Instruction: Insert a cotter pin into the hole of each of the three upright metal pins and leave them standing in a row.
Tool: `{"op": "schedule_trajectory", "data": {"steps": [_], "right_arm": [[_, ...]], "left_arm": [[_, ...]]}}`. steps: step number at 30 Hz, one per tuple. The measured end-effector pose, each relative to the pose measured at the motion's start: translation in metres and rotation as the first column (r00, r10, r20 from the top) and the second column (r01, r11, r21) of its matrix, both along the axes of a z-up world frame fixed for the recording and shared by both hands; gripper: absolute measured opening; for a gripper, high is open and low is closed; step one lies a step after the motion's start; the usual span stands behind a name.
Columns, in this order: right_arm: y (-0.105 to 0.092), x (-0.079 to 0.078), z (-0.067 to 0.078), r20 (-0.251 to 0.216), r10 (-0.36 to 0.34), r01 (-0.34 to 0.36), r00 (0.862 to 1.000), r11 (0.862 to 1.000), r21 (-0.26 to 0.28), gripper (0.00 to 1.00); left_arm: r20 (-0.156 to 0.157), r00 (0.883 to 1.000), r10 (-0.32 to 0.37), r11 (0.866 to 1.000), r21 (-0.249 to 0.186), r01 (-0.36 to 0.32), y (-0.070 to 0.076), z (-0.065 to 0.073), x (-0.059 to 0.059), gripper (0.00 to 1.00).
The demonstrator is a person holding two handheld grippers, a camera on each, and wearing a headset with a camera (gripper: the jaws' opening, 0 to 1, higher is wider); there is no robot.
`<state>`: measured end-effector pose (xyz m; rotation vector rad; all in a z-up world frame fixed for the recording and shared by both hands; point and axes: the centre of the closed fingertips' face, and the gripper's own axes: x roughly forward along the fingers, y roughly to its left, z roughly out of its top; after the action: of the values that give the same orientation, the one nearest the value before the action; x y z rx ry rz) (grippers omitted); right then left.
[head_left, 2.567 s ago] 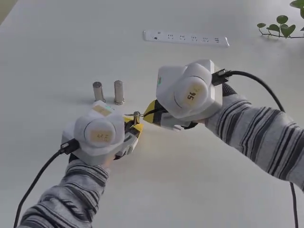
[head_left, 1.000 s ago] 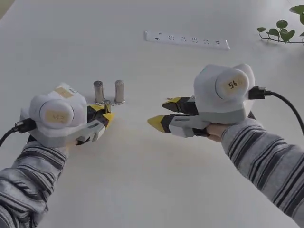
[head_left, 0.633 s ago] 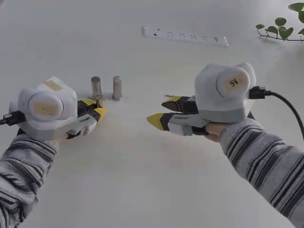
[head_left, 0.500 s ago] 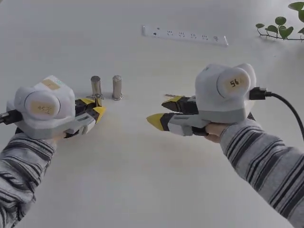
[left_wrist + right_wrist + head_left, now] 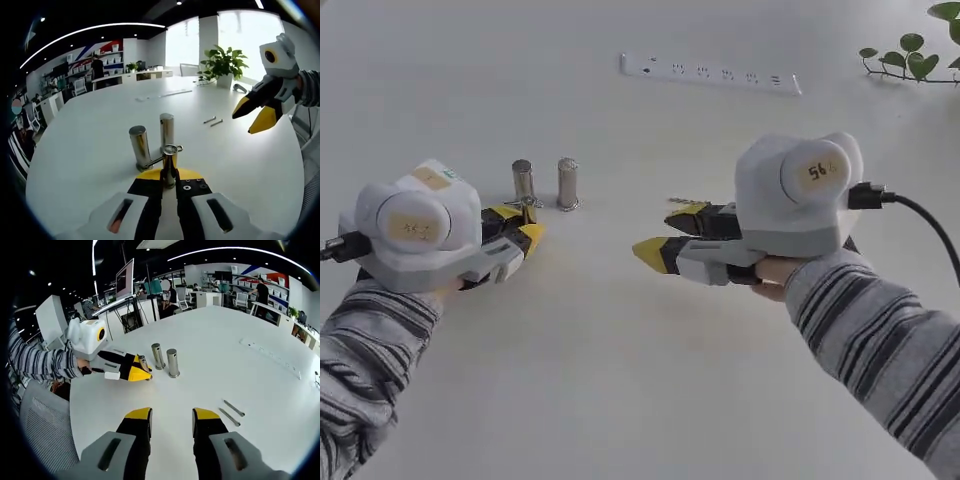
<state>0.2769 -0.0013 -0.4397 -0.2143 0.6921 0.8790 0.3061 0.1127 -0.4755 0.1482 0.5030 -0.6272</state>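
Your left gripper (image 5: 170, 177) pinches a pin (image 5: 169, 159) just short of the two standing pins (image 5: 140, 146): set it upright in line beside them, then release. Your right gripper (image 5: 172, 416) is spread, loose cotters (image 5: 231, 412) ahead of its tips.

Your left gripper (image 5: 169, 176) has its black, yellow-tipped jaws closed on a short upright steel pin (image 5: 169, 165), and a thin wire cotter pin with a ring end (image 5: 173, 148) sits across that pin's top. Just behind it, on the white tabletop (image 5: 80, 150), the left polished steel cylinder (image 5: 140, 146) and the right polished steel cylinder (image 5: 167, 130) stand upright, near each other but apart. Farther off to the right lie two loose thin metal cotter pins (image 5: 210, 120), and your right gripper (image 5: 243, 124) hangs above the table near the view's right edge with its yellow-tipped jaws spread.
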Motion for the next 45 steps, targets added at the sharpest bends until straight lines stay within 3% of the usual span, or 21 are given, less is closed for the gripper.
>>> {"op": "schedule_trajectory", "data": {"steps": [8, 14, 24, 30, 33, 35, 42, 45], "right_arm": [[-0.002, -0.001, -0.001, -0.006, -0.009, 0.009, 1.000, 1.000, 0.008, 0.29], [0.000, 0.007, 0.004, 0.020, -0.018, 0.017, 1.000, 0.999, 0.034, 0.31], [0.026, 0.032, 0.020, 0.098, 0.009, -0.019, 0.995, 0.995, 0.094, 0.31], [0.049, 0.050, 0.024, 0.139, 0.037, -0.054, 0.990, 0.991, 0.121, 0.31], [0.059, 0.059, 0.019, 0.135, 0.043, -0.059, 0.990, 0.991, 0.119, 0.30], [0.066, 0.060, 0.012, 0.134, 0.066, -0.078, 0.989, 0.994, 0.079, 0.29], [0.082, 0.071, -0.002, 0.114, 0.064, -0.075, 0.991, 0.992, 0.097, 0.26], [0.085, 0.074, -0.006, 0.109, 0.064, -0.075, 0.992, 0.992, 0.103, 0.24]], "left_arm": [[-0.012, 1.000, -0.009, 1.000, 0.015, 0.009, 0.000, -0.004, -0.003, 0.14], [-0.019, 1.000, 0.014, 1.000, -0.010, -0.014, 0.006, 0.002, -0.006, 0.30], [-0.010, 0.999, 0.041, 0.997, -0.064, -0.041, 0.010, 0.025, -0.021, 0.50], [-0.001, 0.998, 0.056, 0.996, -0.071, -0.056, 0.012, 0.036, -0.030, 0.61], [0.007, 0.998, 0.068, 0.995, -0.075, -0.067, 0.014, 0.042, -0.033, 0.66], [0.018, 0.997, 0.079, 0.993, -0.087, -0.077, 0.015, 0.047, -0.035, 0.70], [0.025, 0.996, 0.085, 0.991, -0.102, -0.082, 0.014, 0.053, -0.039, 0.77], [0.039, 0.995, 0.092, 0.993, -0.079, -0.089, 0.015, 0.052, -0.041, 0.78]]}}
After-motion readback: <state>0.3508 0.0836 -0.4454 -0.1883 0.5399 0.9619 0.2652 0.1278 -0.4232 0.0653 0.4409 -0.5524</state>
